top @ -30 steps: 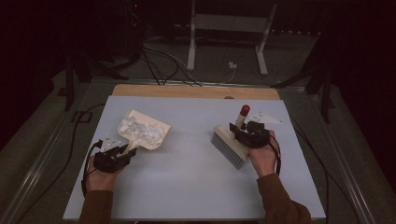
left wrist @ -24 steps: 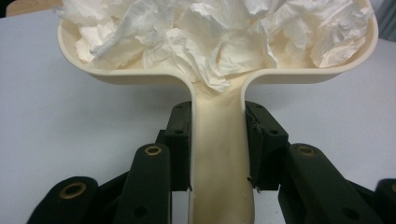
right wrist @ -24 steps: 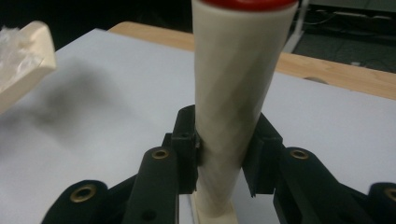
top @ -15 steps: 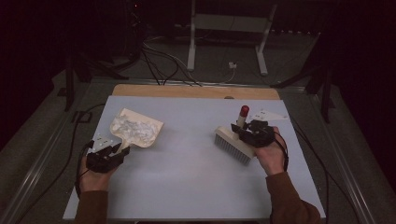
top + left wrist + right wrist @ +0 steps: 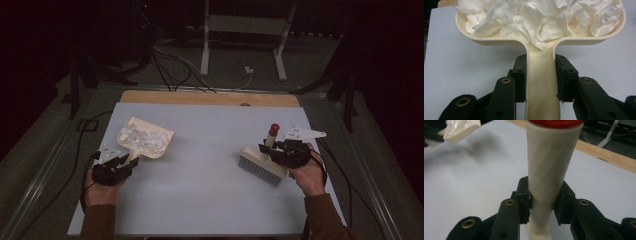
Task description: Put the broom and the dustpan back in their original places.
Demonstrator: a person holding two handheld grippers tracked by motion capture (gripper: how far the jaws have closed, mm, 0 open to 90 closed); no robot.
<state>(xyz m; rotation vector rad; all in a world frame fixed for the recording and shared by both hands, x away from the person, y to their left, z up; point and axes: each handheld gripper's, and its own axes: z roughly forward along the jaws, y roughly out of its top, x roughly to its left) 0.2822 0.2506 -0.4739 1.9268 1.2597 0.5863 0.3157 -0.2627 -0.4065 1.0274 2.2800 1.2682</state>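
A cream dustpan (image 5: 145, 141) heaped with crumpled white paper (image 5: 541, 20) lies on the left of the white table. My left gripper (image 5: 125, 161) is shut on the dustpan's handle (image 5: 541, 85), one black pad pressing each side of it. On the right, my right gripper (image 5: 266, 149) is shut on the cream handle (image 5: 549, 177) of a hand brush (image 5: 261, 166). That handle ends in a red cap (image 5: 274, 128). The brush's bristles point down toward the table. The dustpan (image 5: 461, 128) appears far off at the top left of the right gripper view.
The white table top (image 5: 200, 190) has a wooden strip (image 5: 210, 98) along its far edge. Beyond it, on the dark floor, stand a metal stand (image 5: 240, 30) and several cables (image 5: 170, 65). Each gripper trails a cable off the table's side.
My right hand has carried the brush a little to the right. The dustpan and my left hand have shifted slightly left and toward the near edge.
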